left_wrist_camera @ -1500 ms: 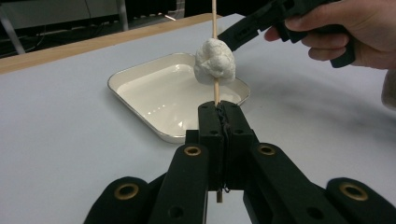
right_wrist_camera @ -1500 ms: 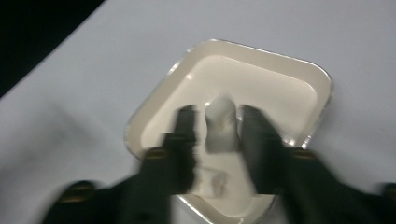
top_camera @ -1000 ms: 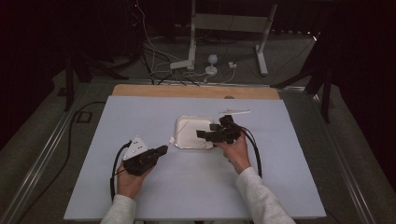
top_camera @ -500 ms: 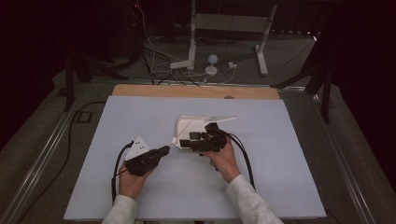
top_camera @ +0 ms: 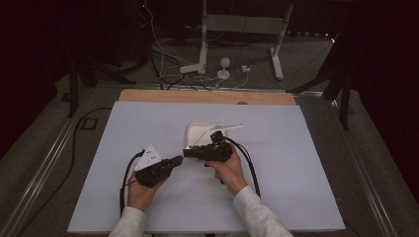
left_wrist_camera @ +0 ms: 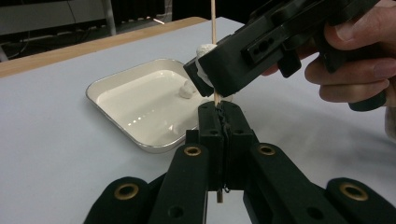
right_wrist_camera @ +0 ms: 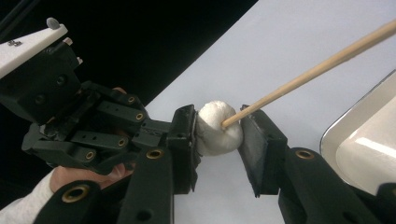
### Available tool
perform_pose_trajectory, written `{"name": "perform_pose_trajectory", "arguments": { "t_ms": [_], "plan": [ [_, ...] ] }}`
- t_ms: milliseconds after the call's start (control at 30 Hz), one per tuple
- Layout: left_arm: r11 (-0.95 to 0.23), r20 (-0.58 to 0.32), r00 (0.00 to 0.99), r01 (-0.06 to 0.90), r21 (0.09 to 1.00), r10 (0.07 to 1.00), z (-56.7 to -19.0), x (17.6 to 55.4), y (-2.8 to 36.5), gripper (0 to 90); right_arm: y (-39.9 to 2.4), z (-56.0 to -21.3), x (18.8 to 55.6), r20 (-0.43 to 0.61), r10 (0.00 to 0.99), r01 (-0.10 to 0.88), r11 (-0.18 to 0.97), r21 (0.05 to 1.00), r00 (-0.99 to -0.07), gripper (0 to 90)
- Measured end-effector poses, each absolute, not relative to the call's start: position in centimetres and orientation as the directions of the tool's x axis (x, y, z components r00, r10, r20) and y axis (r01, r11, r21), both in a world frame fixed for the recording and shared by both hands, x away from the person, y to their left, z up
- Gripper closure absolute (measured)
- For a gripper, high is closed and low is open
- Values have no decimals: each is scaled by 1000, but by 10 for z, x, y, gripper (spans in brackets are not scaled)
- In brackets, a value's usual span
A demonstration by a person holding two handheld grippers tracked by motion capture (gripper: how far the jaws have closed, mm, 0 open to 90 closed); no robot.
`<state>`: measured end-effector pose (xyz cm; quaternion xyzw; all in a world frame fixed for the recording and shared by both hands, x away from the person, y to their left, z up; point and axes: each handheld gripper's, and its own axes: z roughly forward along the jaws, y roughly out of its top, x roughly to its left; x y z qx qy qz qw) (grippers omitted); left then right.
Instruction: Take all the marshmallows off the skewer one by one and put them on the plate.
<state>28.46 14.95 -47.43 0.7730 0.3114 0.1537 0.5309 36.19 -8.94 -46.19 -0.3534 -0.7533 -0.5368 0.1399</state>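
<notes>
the left gripper (left_wrist_camera: 219,116) is clamping a thin wooden skewer (left_wrist_camera: 213,28) near its lower end, jaws fully shut on it, so the stick is standing up out of the jaws and running away toward the far side of the table; in the high view the same gripper (top_camera: 174,161) is pointing up and right toward the tray. the right gripper (right_wrist_camera: 219,128) is coming in across that stick with a white marshmallow (right_wrist_camera: 218,127) between its jaws. its jaws have just been closing, and both pads are now pressing on the marshmallow's sides, the soft lump bulging a little between them.

the skewer (right_wrist_camera: 322,60) is entering the marshmallow on its exposed face, so the stick's long axis is running roughly square to the line between the right gripper's two pads. that is what the next move depends on: sliding the marshmallow along the stick toward the left gripper, just below it, has to follow that axis, or the thin wood will bend. how deep the tip is sitting inside is hard to judge, since the marshmallow hides it.

the right gripper (left_wrist_camera: 219,74) is sitting directly above the left one, nearly touching. behind them a shallow white tray (left_wrist_camera: 116,79) is lying flat on the pale blue table (top_camera: 296,163), with one more marshmallow (left_wrist_camera: 187,88) resting inside near its right rim. the right hand (top_camera: 225,165) is nearer the tray.
</notes>
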Motion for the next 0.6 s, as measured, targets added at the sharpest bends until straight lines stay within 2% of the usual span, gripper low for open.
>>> {"name": "perform_pose_trajectory", "arguments": {
  "t_ms": [233,400,600],
  "plan": [
    [-243,-93,761,316,917,642,-475,284,149,900,-90,-464,364,626,357,708,171,686,-693,712],
    [-236,-95,763,313,920,640,-474,284,149,900,-91,-465,365,648,348,723,157,672,-678,675],
    [-257,-80,763,312,915,642,-476,285,147,900,-91,-464,364,643,363,727,171,665,-674,735]
  ]
}}
